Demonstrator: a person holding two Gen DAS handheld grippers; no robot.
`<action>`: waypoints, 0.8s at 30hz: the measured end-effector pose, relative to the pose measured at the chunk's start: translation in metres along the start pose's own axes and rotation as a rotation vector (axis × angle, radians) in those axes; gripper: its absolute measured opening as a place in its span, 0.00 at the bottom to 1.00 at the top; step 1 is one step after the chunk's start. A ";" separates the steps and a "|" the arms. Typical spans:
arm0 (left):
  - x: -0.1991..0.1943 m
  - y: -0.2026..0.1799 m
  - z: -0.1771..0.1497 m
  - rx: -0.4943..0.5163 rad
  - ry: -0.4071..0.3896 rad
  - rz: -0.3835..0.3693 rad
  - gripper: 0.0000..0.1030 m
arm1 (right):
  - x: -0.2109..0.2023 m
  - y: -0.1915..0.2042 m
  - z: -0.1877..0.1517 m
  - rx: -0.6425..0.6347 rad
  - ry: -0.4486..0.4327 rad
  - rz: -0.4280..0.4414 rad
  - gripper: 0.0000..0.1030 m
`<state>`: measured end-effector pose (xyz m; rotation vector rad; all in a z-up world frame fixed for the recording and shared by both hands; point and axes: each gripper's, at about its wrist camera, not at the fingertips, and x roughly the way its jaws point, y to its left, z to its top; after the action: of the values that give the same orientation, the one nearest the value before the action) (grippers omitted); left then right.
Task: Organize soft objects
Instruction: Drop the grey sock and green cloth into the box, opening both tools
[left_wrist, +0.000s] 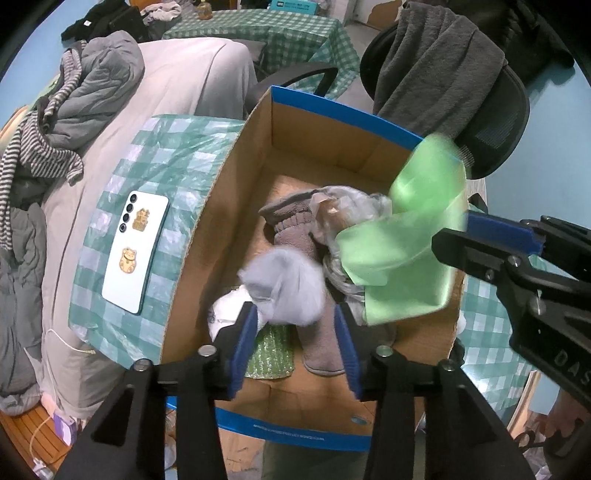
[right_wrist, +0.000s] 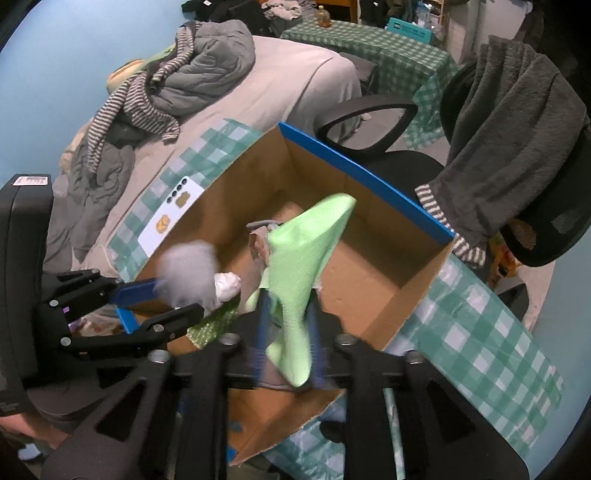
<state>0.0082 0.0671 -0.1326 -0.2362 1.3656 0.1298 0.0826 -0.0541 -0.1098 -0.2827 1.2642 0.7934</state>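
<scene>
Over the cardboard box (left_wrist: 236, 206), left gripper (left_wrist: 295, 332) jaws released, right gripper (right_wrist: 288, 339) jaws grasping green cloth (right_wrist: 299, 273).

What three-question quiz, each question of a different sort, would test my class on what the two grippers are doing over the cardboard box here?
1. True or false: the right gripper is shut on the light green cloth.
2. Which item lies outside the blue-rimmed cardboard box? A) brown fuzzy sock B) white smartphone with gold stickers C) crumpled clear plastic bag
3. Fill in: the fluffy grey-white soft item blurs between the ___ gripper's fingers.

Key: 1 true; 2 B; 3 left.
</scene>
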 end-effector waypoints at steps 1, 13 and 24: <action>-0.001 0.000 0.000 0.000 -0.001 -0.001 0.50 | -0.001 0.000 0.000 -0.001 -0.002 -0.005 0.38; -0.018 -0.017 -0.004 0.021 -0.024 -0.009 0.53 | -0.029 -0.009 -0.004 0.001 -0.057 -0.058 0.57; -0.032 -0.041 -0.017 0.038 -0.035 -0.017 0.53 | -0.048 -0.018 -0.023 0.014 -0.069 -0.061 0.57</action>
<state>-0.0051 0.0244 -0.1005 -0.2130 1.3301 0.0940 0.0739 -0.0987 -0.0769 -0.2795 1.1909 0.7358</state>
